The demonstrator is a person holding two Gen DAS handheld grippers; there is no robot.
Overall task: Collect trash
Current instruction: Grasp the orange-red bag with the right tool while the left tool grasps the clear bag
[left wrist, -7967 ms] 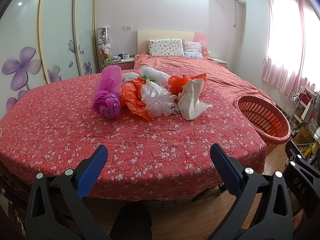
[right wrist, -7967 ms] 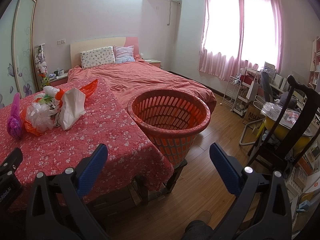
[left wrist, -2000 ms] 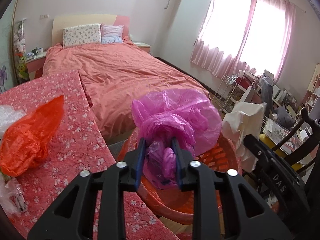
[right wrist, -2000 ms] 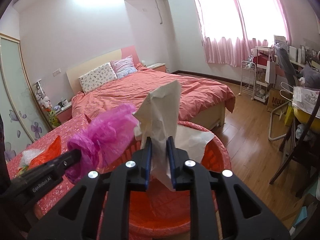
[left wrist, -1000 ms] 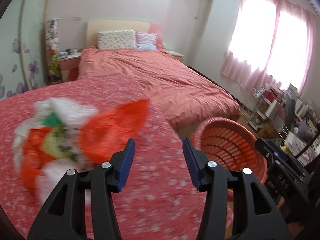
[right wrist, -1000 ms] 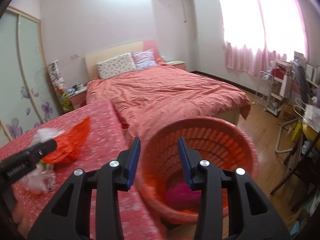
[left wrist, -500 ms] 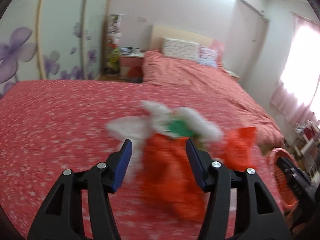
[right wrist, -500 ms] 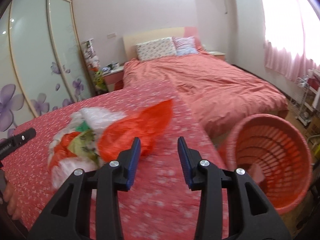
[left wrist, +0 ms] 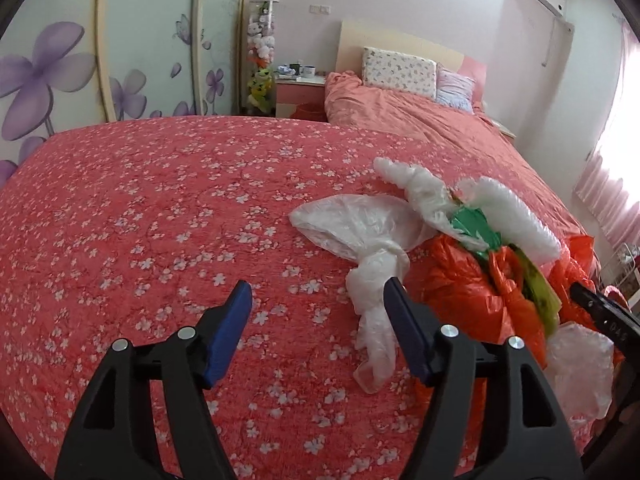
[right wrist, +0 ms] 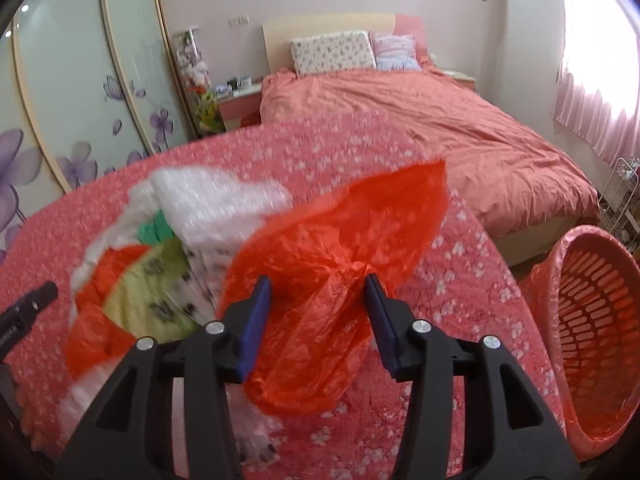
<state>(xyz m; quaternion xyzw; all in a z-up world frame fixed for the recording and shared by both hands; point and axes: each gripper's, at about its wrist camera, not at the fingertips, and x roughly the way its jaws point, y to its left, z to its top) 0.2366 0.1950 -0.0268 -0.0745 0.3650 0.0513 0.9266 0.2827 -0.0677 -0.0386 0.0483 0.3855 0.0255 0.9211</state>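
Note:
A heap of plastic trash lies on the red flowered table cover (left wrist: 140,208). In the left wrist view a knotted clear white bag (left wrist: 360,236) lies at the heap's left, with orange bags (left wrist: 472,292) and bubble wrap (left wrist: 516,216) behind. My left gripper (left wrist: 318,296) is open and empty, with the white bag's knot just beyond its right finger. In the right wrist view my right gripper (right wrist: 318,292) is open with a red-orange bag (right wrist: 340,248) between its jaws, not clamped. An orange slatted basket (right wrist: 592,320) stands at the table's right edge.
A bed with a salmon duvet (right wrist: 420,120) stands behind the table. A wardrobe with purple flower doors (left wrist: 60,72) fills the left wall. A nightstand (left wrist: 300,88) is beside the bed. Pink curtains (right wrist: 600,80) and a wire rack (right wrist: 624,188) are at the right.
Both grippers have swung from the basket back over the trash heap and come closer. The red-orange bag now sits between the right jaws; the white bag is near the left gripper.

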